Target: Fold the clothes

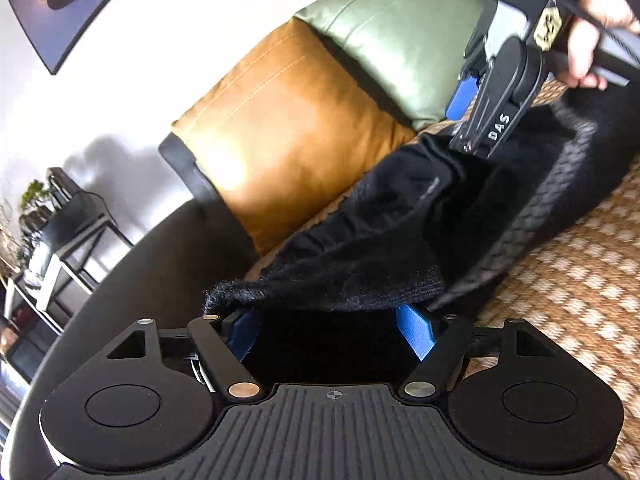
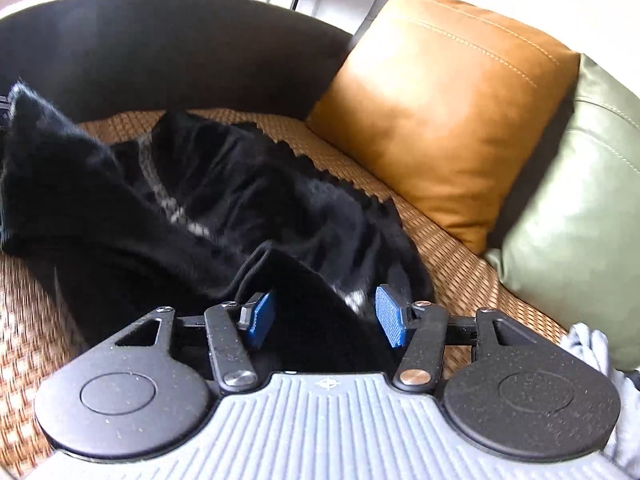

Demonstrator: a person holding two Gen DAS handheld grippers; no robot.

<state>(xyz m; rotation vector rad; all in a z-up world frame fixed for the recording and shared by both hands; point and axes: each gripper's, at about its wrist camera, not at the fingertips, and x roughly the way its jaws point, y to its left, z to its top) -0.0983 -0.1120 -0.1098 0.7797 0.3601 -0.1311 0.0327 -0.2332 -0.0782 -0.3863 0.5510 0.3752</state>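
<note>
Both sets of jaws are spread, pads off the cloth, though the black knit garment (image 1: 392, 216) is draped between the left gripper (image 1: 332, 330) fingers and bunched between those of the right gripper (image 2: 324, 314). It's stretched lengthwise between the two (sagging mid-span) on the woven seat mat (image 2: 460, 256). Room behind is limited by the tan cushion (image 2: 444, 112) and green cushion (image 2: 576, 208).

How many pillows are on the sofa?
2. The orange pillow leans against the sofa back, and the green pillow sits right beside it, touching it. More could be hidden outside the pictures.
</note>
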